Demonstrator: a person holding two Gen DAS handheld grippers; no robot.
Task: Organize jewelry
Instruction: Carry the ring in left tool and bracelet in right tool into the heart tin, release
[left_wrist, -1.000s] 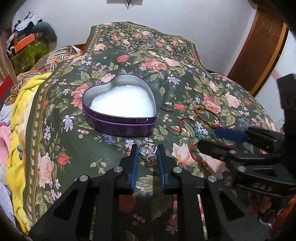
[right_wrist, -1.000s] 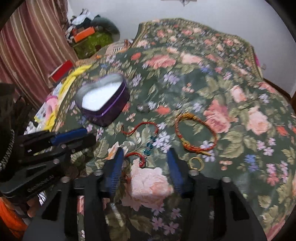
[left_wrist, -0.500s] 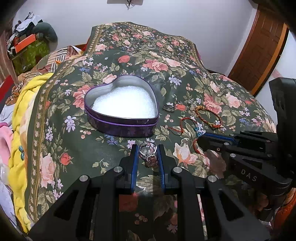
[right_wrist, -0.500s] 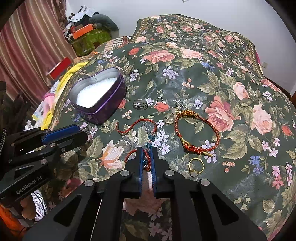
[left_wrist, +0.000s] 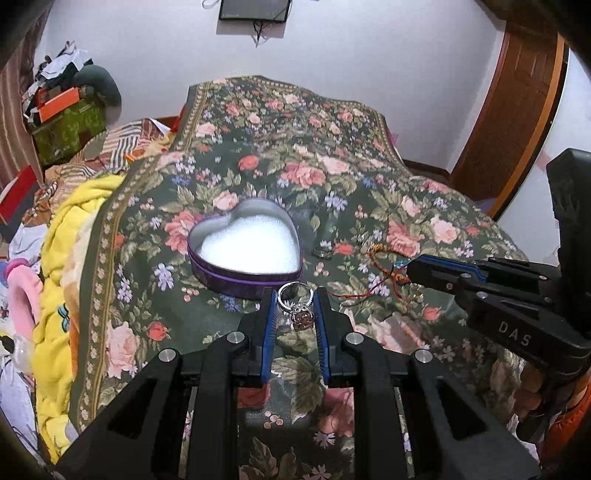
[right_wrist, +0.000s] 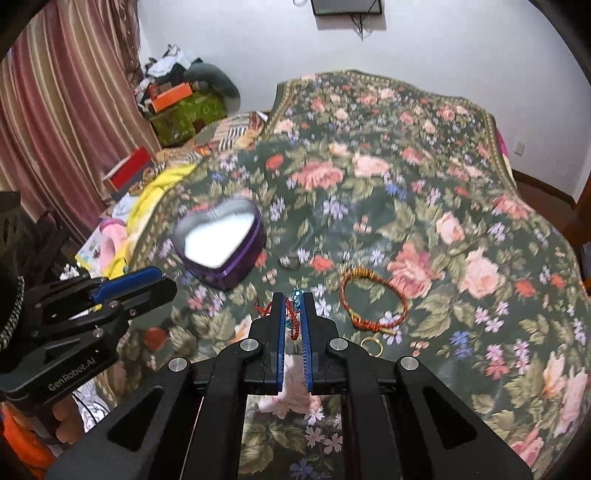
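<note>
My left gripper (left_wrist: 295, 297) is shut on a silver ring with a brown stone (left_wrist: 299, 308), held above the floral bedspread just in front of the purple heart-shaped tin (left_wrist: 245, 253) with white foam inside. My right gripper (right_wrist: 293, 301) is shut on a red cord bracelet with blue beads (right_wrist: 293, 319), lifted off the cloth. In the left wrist view that gripper (left_wrist: 413, 267) comes in from the right with the cord hanging from it. In the right wrist view the tin (right_wrist: 221, 243) lies ahead to the left, and the left gripper (right_wrist: 162, 282) shows at the left edge.
On the bedspread lie an orange-red braided bracelet (right_wrist: 373, 302), a small gold ring (right_wrist: 373, 345), a dark ring (right_wrist: 288, 261) and small earrings (right_wrist: 319, 254). A yellow blanket (left_wrist: 62, 266) and clutter edge the bed's left side. A wooden door (left_wrist: 517, 110) stands at the right.
Both grippers have risen off the bedspread, the left carrying the ring, the right carrying the red cord bracelet it closed on. The tin now looks further off.
</note>
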